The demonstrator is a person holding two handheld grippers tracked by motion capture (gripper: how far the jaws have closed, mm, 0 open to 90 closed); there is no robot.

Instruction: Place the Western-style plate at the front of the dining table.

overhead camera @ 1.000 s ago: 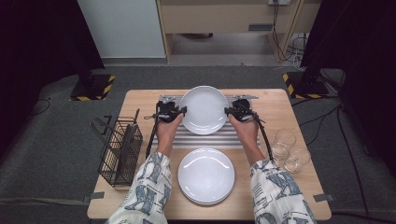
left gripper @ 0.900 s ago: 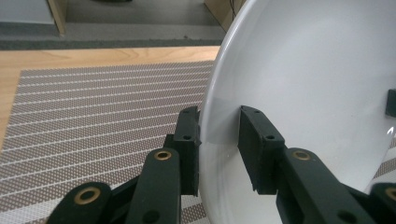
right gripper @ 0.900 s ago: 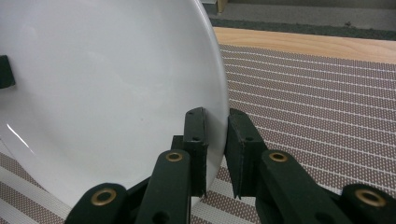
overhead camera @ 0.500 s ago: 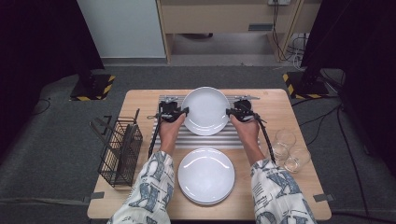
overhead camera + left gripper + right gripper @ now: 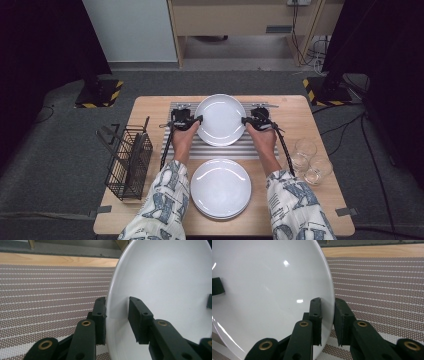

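Left: a wire basket [image 5: 127, 161] stands at the table's [image 5: 150, 107] left edge. Left gripper [image 5: 192, 121] straddles the plate's [image 5: 220, 119] left rim, one jaw touching, the other seemingly just clear. The plate sits over the ribbed mat [image 5: 175, 145], far of a plate stack [image 5: 220, 187]. Right gripper [image 5: 250, 122] pinches the right rim narrowly. Right: glasses [image 5: 310, 160].

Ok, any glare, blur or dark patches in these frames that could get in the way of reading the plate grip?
High view: even light on the table, dark at both sides, and soft arcs of glare on the stacked plates. Left gripper view: the held plate looks smooth and bright, and the mat is sharp. Right gripper view: small bright highlights on the plate, jaws crisp, nothing blurred.
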